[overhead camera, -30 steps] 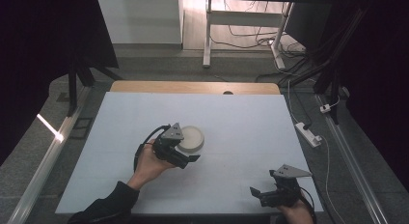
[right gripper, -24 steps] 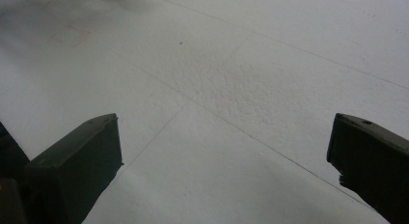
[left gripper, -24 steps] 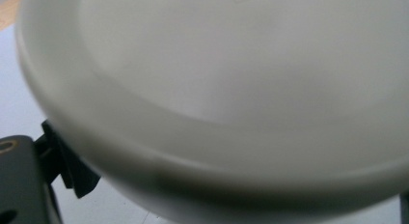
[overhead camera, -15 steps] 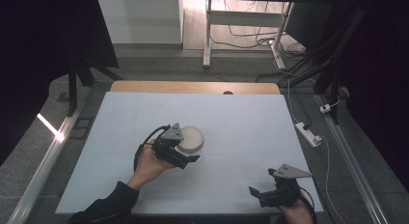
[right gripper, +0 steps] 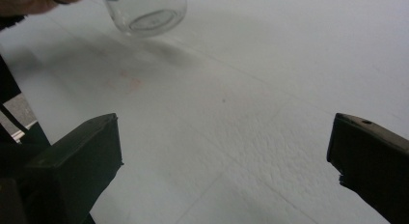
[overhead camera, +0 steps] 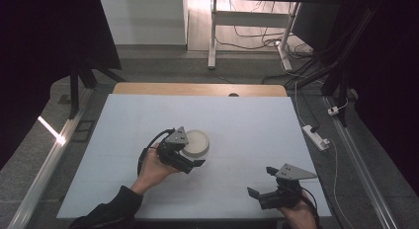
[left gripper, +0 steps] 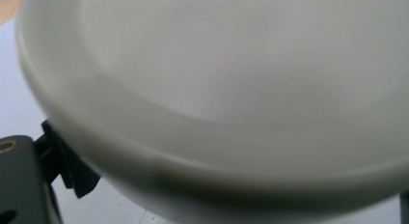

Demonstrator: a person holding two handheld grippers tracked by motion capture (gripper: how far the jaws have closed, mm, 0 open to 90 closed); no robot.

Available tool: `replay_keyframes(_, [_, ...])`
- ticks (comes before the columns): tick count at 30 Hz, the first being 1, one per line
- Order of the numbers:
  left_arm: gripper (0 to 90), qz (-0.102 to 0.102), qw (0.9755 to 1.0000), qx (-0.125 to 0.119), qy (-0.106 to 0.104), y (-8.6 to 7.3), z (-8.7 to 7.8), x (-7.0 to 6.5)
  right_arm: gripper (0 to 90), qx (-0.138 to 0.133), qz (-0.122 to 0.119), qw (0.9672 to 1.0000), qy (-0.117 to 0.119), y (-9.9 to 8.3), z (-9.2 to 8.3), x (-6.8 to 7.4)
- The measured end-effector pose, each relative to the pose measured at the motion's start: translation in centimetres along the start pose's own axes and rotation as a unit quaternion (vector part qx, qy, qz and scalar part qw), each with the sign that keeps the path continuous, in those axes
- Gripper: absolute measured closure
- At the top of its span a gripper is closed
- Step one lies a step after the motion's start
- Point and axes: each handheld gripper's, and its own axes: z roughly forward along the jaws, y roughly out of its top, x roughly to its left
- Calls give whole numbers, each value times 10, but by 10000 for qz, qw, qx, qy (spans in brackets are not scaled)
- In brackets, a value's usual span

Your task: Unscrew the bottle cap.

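A glass jar with a wide white lid (overhead camera: 195, 142) is near the middle of the white table (overhead camera: 247, 120). My left gripper (overhead camera: 191, 156) is shut on the jar just under the lid. The lid (left gripper: 231, 89) looms very close in the left gripper view, with a black jaw showing at each lower corner. The right gripper view catches the jar's clear glass body (right gripper: 147, 11) at the top left, tilted and next to the person's hand. My right gripper (overhead camera: 262, 182) stands open near the table's front right edge, its jaws wide apart over bare table, nothing between them.
A wooden strip (overhead camera: 197, 89) runs along the table's far edge. A white power strip (overhead camera: 314, 136) lies on the floor to the right. A metal rail (overhead camera: 44, 165) runs along the left side. A white desk frame (overhead camera: 212, 31) stands beyond the table.
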Motion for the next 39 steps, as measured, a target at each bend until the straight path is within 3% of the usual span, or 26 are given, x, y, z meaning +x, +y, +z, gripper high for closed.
replay_keyframes(8, [74, 23, 10000, -15, 2, 0, 0, -1, 0, -248, -138, 9994, 201, 16, 6, 4])
replay_keyframes(21, [74, 73, 10000, -12, -16, 0, -1, -2, 0, -206, -491, 9973, 508, 40, 26, 19])
replay_keyframes(31, [74, 123, 9999, 32, -14, 0, 0, -3, 0, -154, -486, 9964, 679, 55, 42, 26])
replay_keyframes(39, [74, 135, 9999, 39, -22, 1, 0, -4, 0, -28, -409, 9968, 685, 69, 55, 31])
